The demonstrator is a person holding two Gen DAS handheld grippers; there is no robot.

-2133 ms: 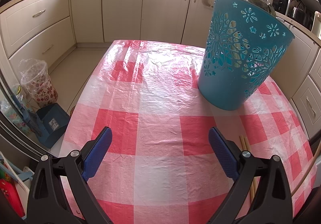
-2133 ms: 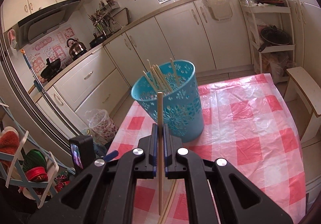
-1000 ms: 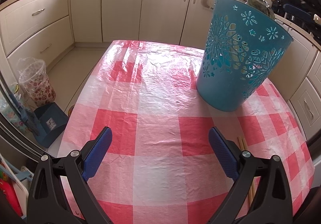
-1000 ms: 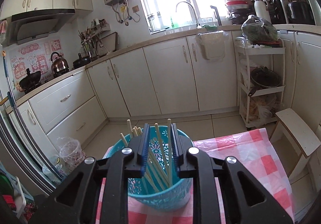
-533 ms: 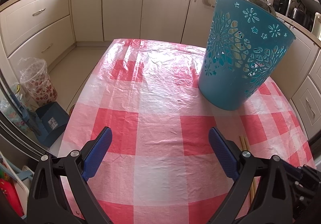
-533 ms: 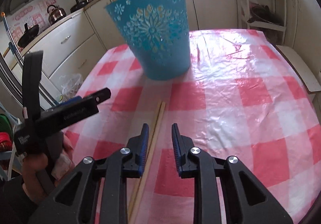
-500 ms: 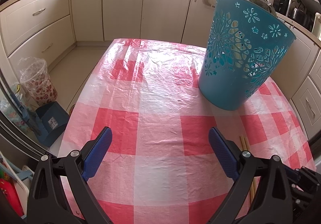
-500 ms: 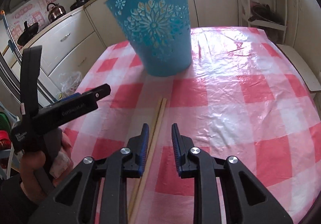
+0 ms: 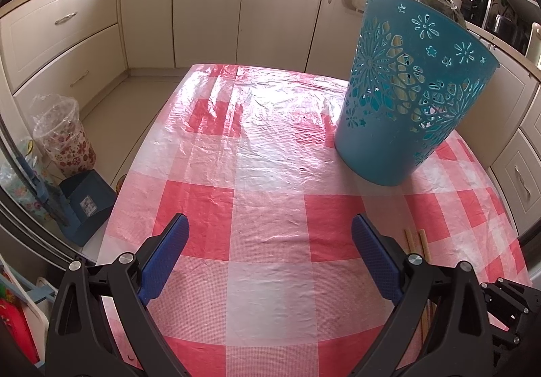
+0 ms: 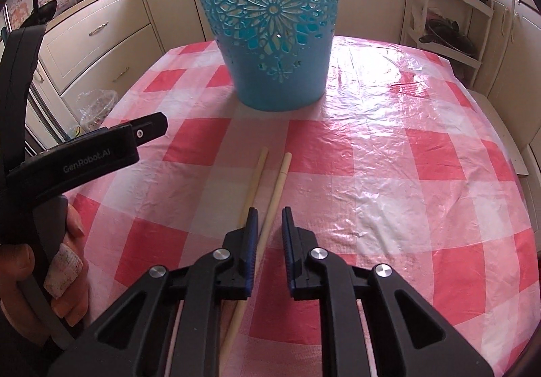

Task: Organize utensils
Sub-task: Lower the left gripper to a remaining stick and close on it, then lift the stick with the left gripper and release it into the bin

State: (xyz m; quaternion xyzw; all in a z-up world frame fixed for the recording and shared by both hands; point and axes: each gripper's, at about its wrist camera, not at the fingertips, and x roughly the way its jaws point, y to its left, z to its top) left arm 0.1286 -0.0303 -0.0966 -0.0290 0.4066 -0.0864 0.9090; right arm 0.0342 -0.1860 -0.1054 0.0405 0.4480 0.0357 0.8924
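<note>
A table covered with a red-and-white checked plastic cloth [image 9: 270, 292] fills most of both views, its glossy surface wrinkled and catching window light toward the far end. On it stands a blue plastic basket [image 10: 275, 28], upright, its wall pierced with flower-shaped cutouts; in the left wrist view the same basket [image 9: 409, 89] sits toward the far right of the cloth, and pale sticks show through its holes. The left gripper [image 9: 270, 255] hovers low over the near part of the table with its blue-padded fingers spread wide apart and nothing between them; in the right wrist view its black body, marked with white lettering, is held by a hand [image 10: 64, 262] with a bandaged finger at the left edge. The right gripper [image 10: 268, 235] points toward the basket with its fingers only a narrow gap apart, not clamped on anything. Two wooden chopsticks [image 10: 270, 204] lie on the cloth between this gripper and the basket, well short of the basket's base, running roughly side by side and slightly diverging toward the far tips. The right-hand chopstick passes into the gap between the right gripper's fingers, while the left-hand one runs under the left finger. In the left wrist view the chopstick ends [image 9: 417, 243] show just beside the left gripper's right finger.
</note>
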